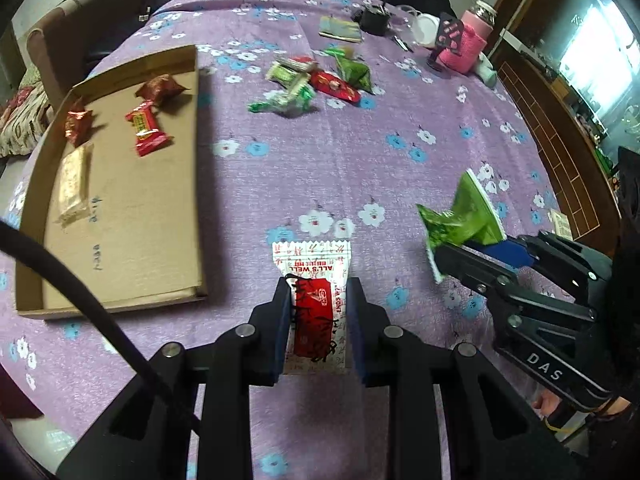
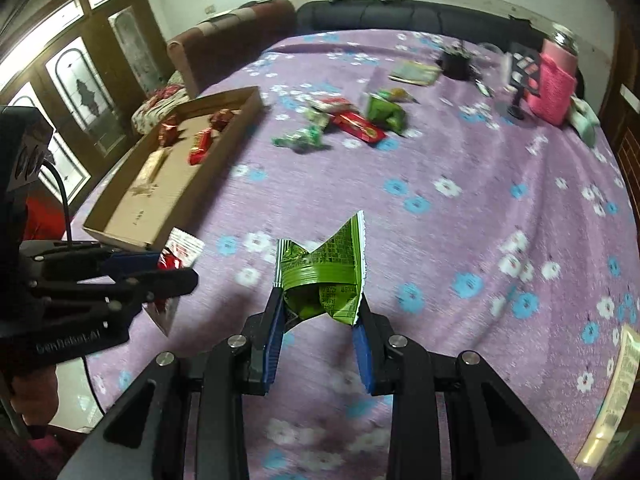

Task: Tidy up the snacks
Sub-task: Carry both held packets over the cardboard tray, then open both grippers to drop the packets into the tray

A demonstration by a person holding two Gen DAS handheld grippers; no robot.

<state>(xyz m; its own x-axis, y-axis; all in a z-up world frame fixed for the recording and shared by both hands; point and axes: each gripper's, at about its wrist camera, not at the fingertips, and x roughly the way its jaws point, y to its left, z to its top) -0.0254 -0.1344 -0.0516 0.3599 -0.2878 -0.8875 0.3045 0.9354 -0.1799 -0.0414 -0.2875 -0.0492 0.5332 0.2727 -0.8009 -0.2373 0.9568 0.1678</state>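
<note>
My left gripper (image 1: 319, 292) is shut on a red and white snack packet (image 1: 316, 304), held above the purple flowered tablecloth; it also shows in the right wrist view (image 2: 176, 254). My right gripper (image 2: 320, 308) is shut on a crumpled green snack packet (image 2: 324, 272), seen in the left wrist view (image 1: 464, 216) at the right. A shallow cardboard box (image 1: 132, 208) lies to the left and holds several red and pale snacks (image 1: 146, 130). A pile of loose green and red snacks (image 1: 316, 80) lies at the far middle of the table.
At the far right stand a pink knitted holder with a jar (image 1: 464, 46), a black cup (image 1: 374, 18), a small stand and a flat booklet (image 1: 340, 30). A sofa runs along the table's far edge. A paper slip (image 2: 622, 384) lies near the right edge.
</note>
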